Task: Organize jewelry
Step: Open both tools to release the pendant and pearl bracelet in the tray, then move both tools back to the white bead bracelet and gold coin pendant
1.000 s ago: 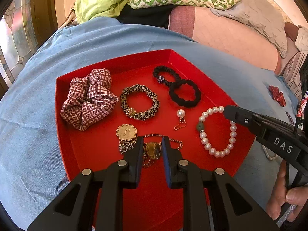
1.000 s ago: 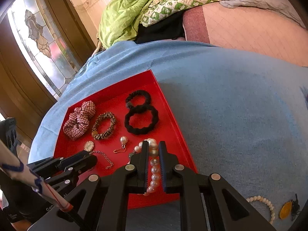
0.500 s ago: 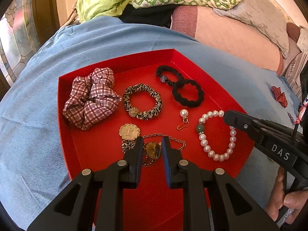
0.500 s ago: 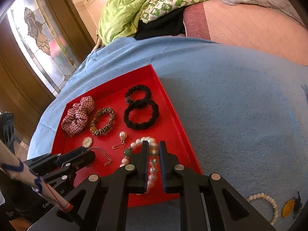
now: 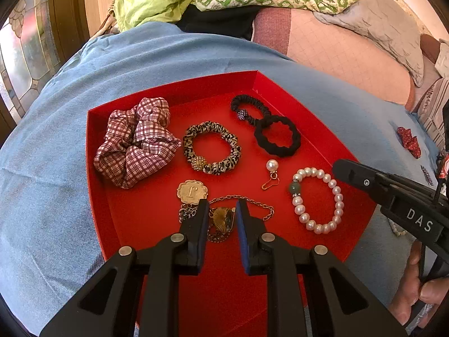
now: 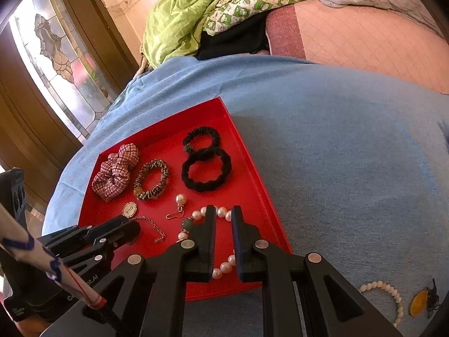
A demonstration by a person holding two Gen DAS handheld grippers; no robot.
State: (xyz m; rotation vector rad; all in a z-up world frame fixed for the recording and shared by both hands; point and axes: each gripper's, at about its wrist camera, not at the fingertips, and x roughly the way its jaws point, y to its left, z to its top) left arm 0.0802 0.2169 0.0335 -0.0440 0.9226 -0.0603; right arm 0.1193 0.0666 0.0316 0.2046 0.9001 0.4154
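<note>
Over a red tray (image 5: pixel 98 168), the open left gripper (image 5: pixel 222 210) straddles a gold chain (image 5: pixel 247 200); the open right gripper (image 6: pixel 223 219) straddles a pearl bracelet (image 6: pixel 224 266).

Stained-glass window (image 6: pixel 53 56) at left, wooden frame; green quilt (image 6: pixel 190 11) on pink bed (image 6: pixel 364 42).

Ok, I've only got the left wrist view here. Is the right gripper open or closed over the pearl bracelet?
Observer: Open. The right gripper has its jaws apart just above the pearl bracelet, which lies loose in the red tray.
Operator: Anything outside the tray on that side?
Observer: Yes, a cream bead bracelet lies on the blue cloth, next to an orange piece.
</note>
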